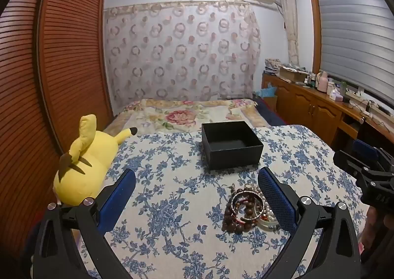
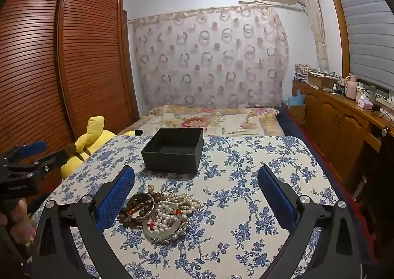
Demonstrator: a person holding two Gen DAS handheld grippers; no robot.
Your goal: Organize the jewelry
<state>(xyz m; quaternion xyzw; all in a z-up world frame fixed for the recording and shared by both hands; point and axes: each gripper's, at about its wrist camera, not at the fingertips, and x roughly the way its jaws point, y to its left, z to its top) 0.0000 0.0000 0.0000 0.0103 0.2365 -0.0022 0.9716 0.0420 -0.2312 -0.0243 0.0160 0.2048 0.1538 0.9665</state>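
A pile of jewelry (image 1: pixel 248 207) lies on the blue-flowered tablecloth (image 1: pixel 172 205): brown bead bracelets, metal bangles, a pearl string, a pale jade bangle. In the right wrist view the pile (image 2: pixel 160 215) shows pearls and the bangle clearly. An open, empty black box (image 1: pixel 231 145) stands behind it, also in the right wrist view (image 2: pixel 173 149). My left gripper (image 1: pixel 197 195) is open, the pile just inside its right finger. My right gripper (image 2: pixel 197 195) is open, the pile just inside its left finger. Both hover above the table.
A yellow plush toy (image 1: pixel 83 163) lies at the table's left edge. A bed with a floral cover (image 1: pixel 187 114) is behind the table. A wooden wardrobe (image 1: pixel 49 69) stands left, a cluttered wooden sideboard (image 2: pixel 344 111) right.
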